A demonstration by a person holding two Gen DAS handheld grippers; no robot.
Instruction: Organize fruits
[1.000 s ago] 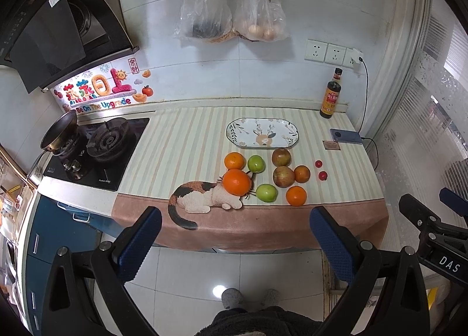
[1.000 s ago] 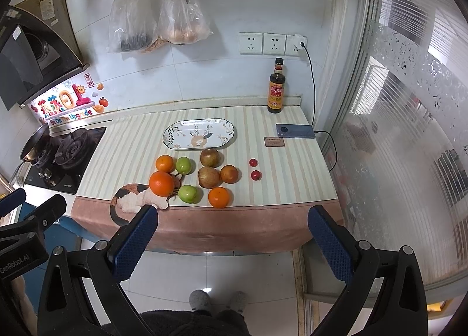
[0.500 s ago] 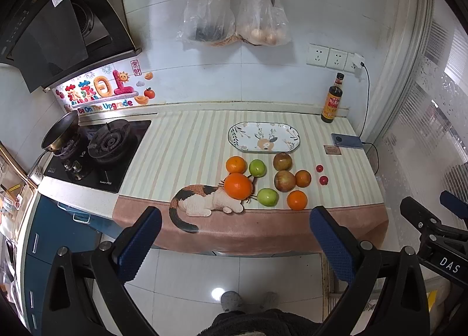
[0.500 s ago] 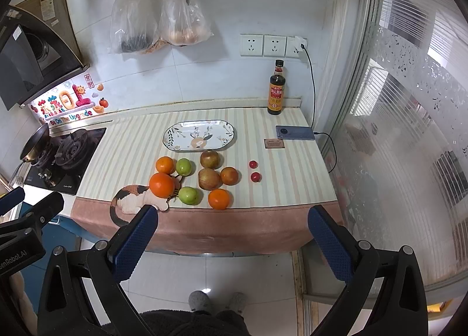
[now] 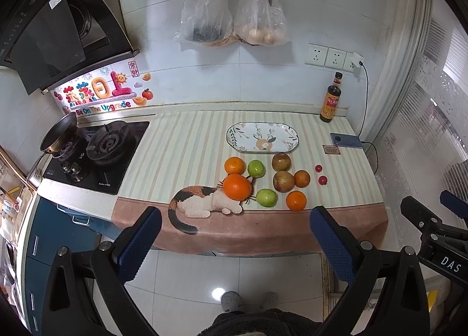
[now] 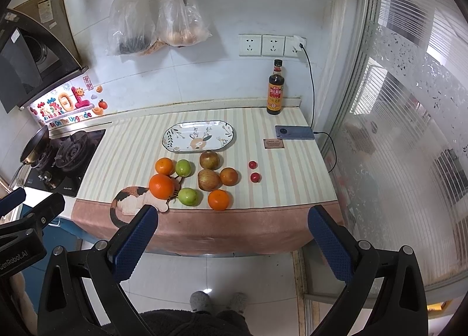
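While both grippers hang wide open short of the counter, nothing is held.
Left gripper (image 5: 235, 241), right gripper (image 6: 234, 238): fruits (image 5: 264, 179) cluster just before the plate (image 5: 289, 131).

The left hand-held gripper (image 5: 234, 243) has 2 black angular plastic arms with silver screws and blue textured pads (image 5: 137, 245). The right hand-held gripper (image 6: 234, 241) matches it, with blue textured fingertips (image 6: 330, 248); "DAS" is printed in white on its black body. The person wears a dark fuzzy garment (image 6: 193, 324) and grey slippers (image 5: 231, 301).
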